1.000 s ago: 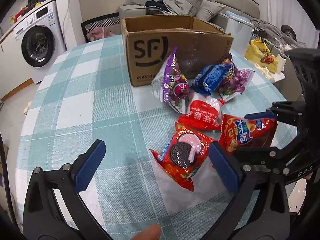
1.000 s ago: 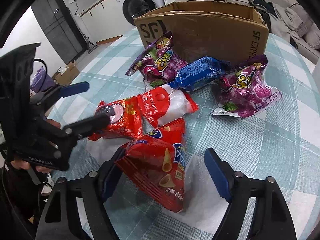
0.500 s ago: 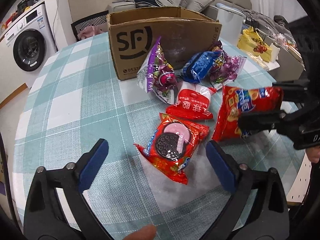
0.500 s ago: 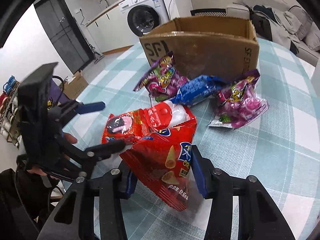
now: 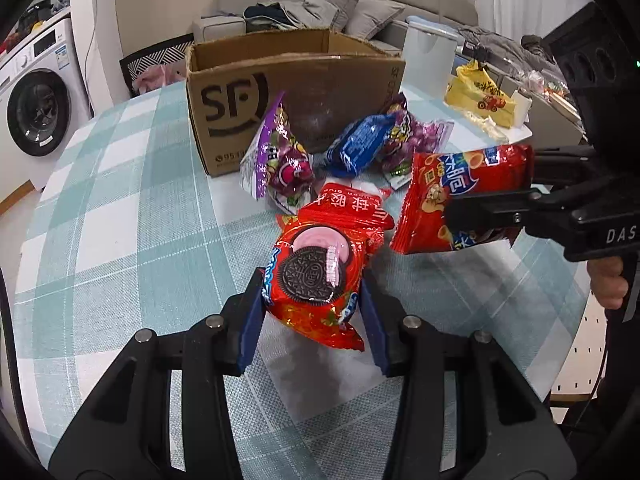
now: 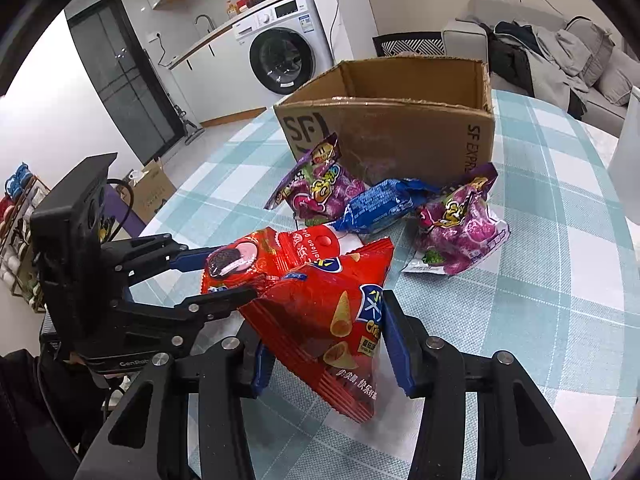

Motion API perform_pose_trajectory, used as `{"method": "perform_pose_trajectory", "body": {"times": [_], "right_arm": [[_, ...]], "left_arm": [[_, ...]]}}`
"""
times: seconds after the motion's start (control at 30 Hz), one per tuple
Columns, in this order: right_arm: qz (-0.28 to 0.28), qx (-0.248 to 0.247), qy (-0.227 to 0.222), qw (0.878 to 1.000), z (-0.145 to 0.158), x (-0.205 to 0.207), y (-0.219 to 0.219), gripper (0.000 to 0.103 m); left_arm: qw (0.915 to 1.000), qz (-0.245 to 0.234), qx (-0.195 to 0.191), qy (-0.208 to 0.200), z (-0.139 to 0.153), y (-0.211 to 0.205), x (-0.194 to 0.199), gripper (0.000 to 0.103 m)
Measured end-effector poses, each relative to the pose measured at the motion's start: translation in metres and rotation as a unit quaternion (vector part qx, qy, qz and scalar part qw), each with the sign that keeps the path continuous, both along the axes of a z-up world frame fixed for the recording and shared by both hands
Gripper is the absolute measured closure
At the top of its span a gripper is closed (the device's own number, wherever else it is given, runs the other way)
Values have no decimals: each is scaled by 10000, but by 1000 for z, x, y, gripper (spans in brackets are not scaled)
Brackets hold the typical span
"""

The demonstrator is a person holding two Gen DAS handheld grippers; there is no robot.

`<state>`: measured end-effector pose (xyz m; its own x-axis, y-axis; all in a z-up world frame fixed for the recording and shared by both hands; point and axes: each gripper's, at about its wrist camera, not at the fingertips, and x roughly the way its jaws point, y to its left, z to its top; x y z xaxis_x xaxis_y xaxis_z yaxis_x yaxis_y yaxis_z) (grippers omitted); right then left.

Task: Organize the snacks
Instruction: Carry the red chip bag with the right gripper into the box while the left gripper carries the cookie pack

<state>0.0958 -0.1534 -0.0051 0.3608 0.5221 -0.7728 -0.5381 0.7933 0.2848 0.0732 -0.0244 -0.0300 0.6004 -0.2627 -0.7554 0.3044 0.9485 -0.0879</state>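
Two packets are in our tongs right now, one per hand. Our left tongs (image 5: 312,312) are pinching the red cookie packet (image 5: 316,276) by its near end, blue pads pressed on both sides of it, and the far end looks like it's resting against the red-and-white packet (image 5: 350,208) lying behind it. Our right tongs (image 6: 328,344) are clamped on the red corn-cone chip bag (image 6: 320,320); from the left camera that bag (image 5: 452,196) hangs clear of the checked counter (image 5: 120,240), off to the right of the cookie packet.

Four more snacks are sitting on the counter further back: a purple candy bag (image 5: 280,160) leaning just in front of the cardboard box (image 5: 288,96), a blue packet (image 5: 360,144) to its right, another purple bag (image 5: 412,136) tucked right beside the blue one, and that red-and-white packet nearest to us.

As for containers, the cardboard box stands open at the far side of the pile. From the right camera we can see down past its rim (image 6: 400,100) to bare cardboard walls inside, no snack showing in the part we can see, though the bottom is hidden. A yellow bag (image 5: 480,100) sits off the counter to the far right, contents unclear.
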Motion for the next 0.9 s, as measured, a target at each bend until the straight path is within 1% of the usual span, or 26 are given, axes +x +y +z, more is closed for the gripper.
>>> {"method": "perform_pose_trajectory", "body": {"times": [0.3, 0.4, 0.47, 0.67, 0.83, 0.9], "right_arm": [[-152, 305, -247, 9991, 15, -1, -5, 55], [-195, 484, -349, 9980, 20, -1, -7, 55], [-233, 633, -476, 9966, 26, -3, -8, 55], [-485, 858, -725, 9925, 41, -5, -16, 55], [-741, 982, -673, 9901, 44, -1, -22, 55], [-825, 1026, -660, 9891, 46, 1, -23, 55]], "left_arm": [[9991, 226, -255, -256, 26, 14, -7, 61], [9982, 338, -344, -351, 35, 19, -10, 61], [9976, 386, -386, -418, 40, 21, -11, 61], [9958, 559, -422, -597, 54, 26, -16, 61], [9938, 701, -349, -789, 66, 29, -16, 61], [9933, 725, -401, -800, 71, 31, -15, 61]]}}
